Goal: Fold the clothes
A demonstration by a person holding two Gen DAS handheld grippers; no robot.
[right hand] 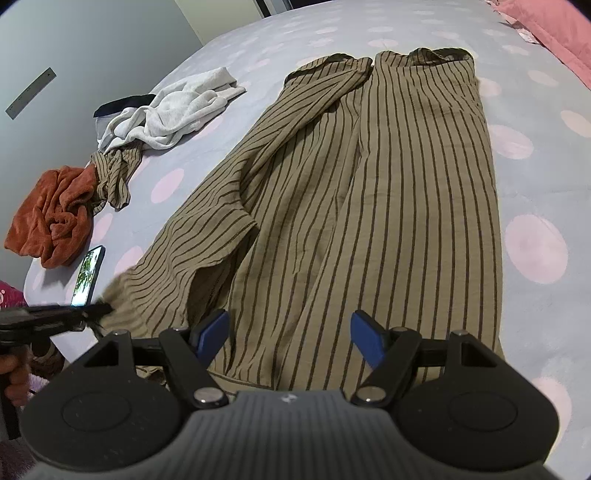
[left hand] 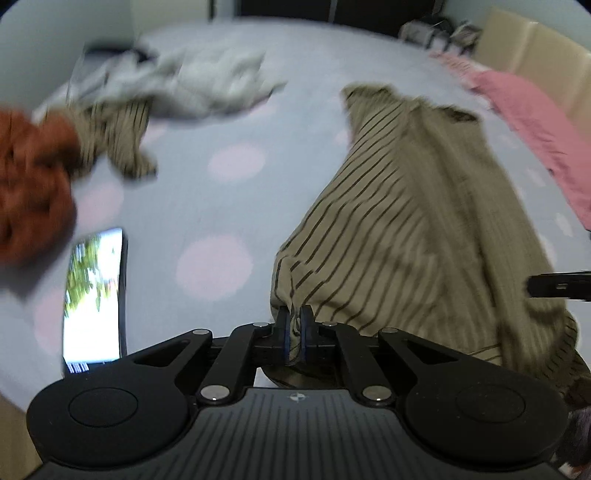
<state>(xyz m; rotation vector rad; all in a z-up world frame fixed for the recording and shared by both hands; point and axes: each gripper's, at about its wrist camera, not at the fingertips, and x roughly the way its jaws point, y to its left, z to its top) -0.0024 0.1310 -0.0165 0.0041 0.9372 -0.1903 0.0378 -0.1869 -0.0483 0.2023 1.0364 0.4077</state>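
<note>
At lower centre of the left wrist view, a fold of the striped garment (left hand: 406,206) is pinched by the left tool (left hand: 294,334). Low in the right wrist view, the right tool (right hand: 290,338) is held spread above the garment's near hem on the bed (right hand: 535,177).

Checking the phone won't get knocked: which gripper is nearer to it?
Left. The left gripper, shut on the striped garment, is just beside the phone. The right gripper hangs open over the garment, farther off.

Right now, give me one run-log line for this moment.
left tool: shut on striped garment edge | right tool: open over near hem | bed: garment spread, unfolded | phone: left of garment
</note>
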